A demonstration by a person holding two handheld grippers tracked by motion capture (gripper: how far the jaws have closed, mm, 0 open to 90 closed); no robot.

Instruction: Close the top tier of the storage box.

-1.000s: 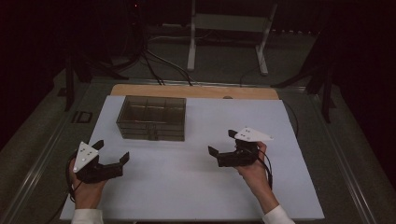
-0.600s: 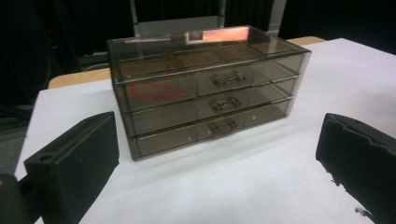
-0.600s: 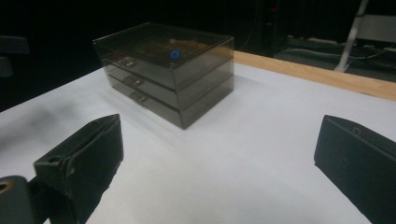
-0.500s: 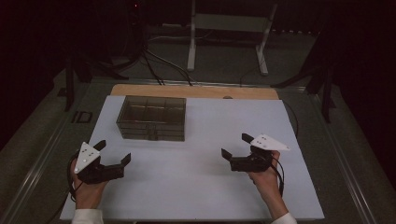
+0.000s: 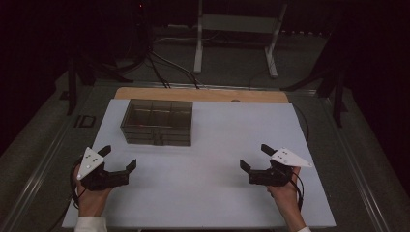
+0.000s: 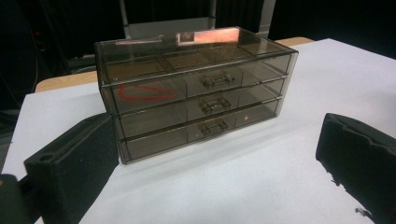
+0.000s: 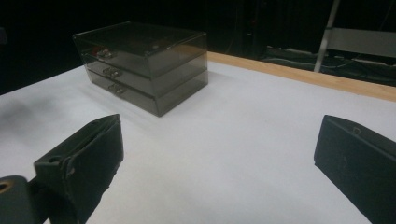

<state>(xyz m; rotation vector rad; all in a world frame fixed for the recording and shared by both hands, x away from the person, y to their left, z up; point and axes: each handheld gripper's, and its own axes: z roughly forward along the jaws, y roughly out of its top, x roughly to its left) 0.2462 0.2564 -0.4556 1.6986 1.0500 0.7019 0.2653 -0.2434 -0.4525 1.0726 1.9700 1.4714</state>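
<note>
Pre-reach stage, nothing grasped; smoked clear drawer box (image 5: pixel 156 122) sits on the far-left part of the white table (image 5: pixel 232 145), three stacked drawers all closed, small handles facing the person; something red (image 6: pixel 142 91) lies inside the top drawer, left side, can't tell what it is; left gripper (image 5: pixel 118 160) low at the near-left of the table, jaws spread wide and empty, pointed at the box front in the left gripper view, well apart from it; right gripper (image 5: pixel 255 157) near-right, jaws likewise spread and empty, box (image 7: pixel 142 63) seen off to its far left, well apart; likely step is getting into position to open a drawer; next move probably calls for the left gripper to go forward and line its jaws on a handle (image 6: pixel 217 80), small target so needs fine alignment and a straight pull, right gripper maybe bracing the box so it doesn't slide; versus a second ago the right gripper has come back toward the person and farther right, away from the box; left gripper barely shifted; box unmoved.
</note>
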